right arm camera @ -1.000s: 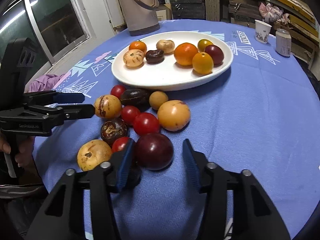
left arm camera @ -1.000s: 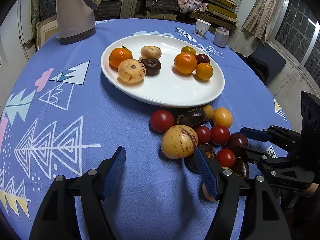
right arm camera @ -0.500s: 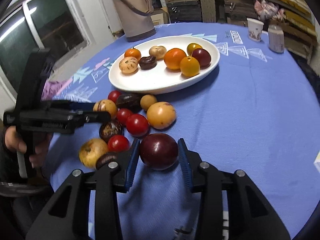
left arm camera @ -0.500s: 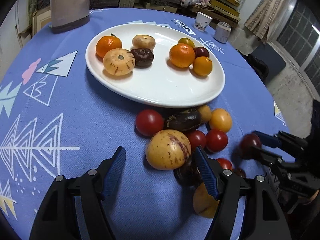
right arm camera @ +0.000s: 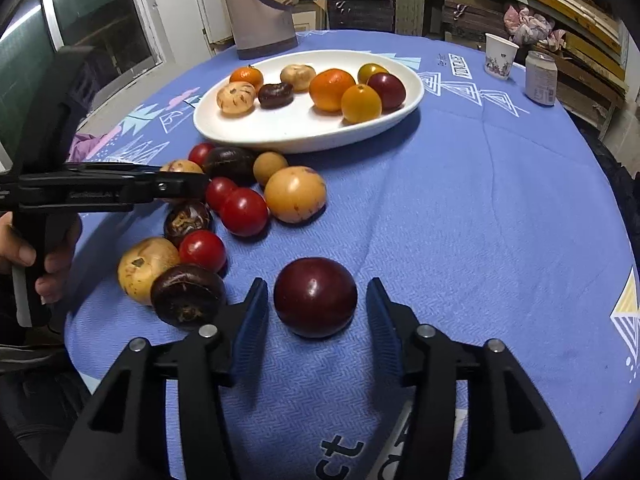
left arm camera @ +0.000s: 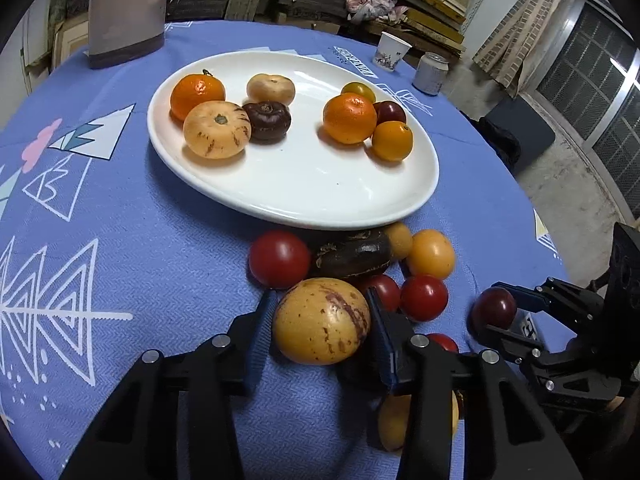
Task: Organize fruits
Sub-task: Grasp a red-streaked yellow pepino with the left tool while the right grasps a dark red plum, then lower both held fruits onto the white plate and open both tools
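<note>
While the left gripper (left arm camera: 320, 320) seems closed on the yellow fruit (left arm camera: 322, 322), the plum (right arm camera: 315, 297) near the table's (right arm camera: 500, 200) front edge sits unclamped between the right gripper's (right arm camera: 316, 312) open jaws, so closing is needed before carriage to the plate (right arm camera: 304, 132).

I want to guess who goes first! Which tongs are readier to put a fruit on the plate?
Probably left. The left tongs seem to press the yellow speckled fruit, close to the plate. The right tongs stand open with gaps around the dark plum, farther away.
</note>
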Demonstrator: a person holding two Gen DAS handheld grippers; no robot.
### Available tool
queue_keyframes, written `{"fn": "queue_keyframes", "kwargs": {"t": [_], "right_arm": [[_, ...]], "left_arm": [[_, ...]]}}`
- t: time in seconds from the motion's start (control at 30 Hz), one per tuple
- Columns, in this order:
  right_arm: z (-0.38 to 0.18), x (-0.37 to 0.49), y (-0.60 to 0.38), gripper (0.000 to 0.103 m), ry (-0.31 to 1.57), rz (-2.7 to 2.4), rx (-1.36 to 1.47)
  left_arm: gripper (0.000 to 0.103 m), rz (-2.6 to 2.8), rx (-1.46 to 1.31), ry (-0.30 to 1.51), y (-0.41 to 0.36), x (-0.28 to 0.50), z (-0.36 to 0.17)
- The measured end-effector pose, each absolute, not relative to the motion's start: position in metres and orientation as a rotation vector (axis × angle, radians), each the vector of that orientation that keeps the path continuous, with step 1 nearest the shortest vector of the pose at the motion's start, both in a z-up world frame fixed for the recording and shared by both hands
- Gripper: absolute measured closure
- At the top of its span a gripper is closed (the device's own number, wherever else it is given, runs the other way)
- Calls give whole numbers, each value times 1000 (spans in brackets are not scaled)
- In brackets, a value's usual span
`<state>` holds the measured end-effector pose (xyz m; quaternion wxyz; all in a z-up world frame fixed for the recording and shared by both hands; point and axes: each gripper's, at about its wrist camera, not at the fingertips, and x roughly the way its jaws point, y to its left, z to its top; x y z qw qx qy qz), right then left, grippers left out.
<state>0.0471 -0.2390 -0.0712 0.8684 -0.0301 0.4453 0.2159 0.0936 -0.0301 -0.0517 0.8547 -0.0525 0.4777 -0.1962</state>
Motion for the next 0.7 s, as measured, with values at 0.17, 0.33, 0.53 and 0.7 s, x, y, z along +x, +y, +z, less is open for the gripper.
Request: {"fn": "queue_keyframes", "kwargs": {"t": [0.17, 0.33, 0.53, 0.7], "right_arm": [[-74, 50, -239, 62, 925, 452, -57], [-74, 50, -237, 63, 925, 459, -61], [-73, 52, -237, 64, 928, 463, -51], [-73, 53, -239, 64, 923, 459, -37]], "left_arm": [[57, -414, -108, 1006, -29, 86, -52], [56, -415, -120, 987, -27, 82, -54], [58, -414, -124, 979, -24, 75, -54], [58, -401, -131, 986, -14, 69, -52]]}}
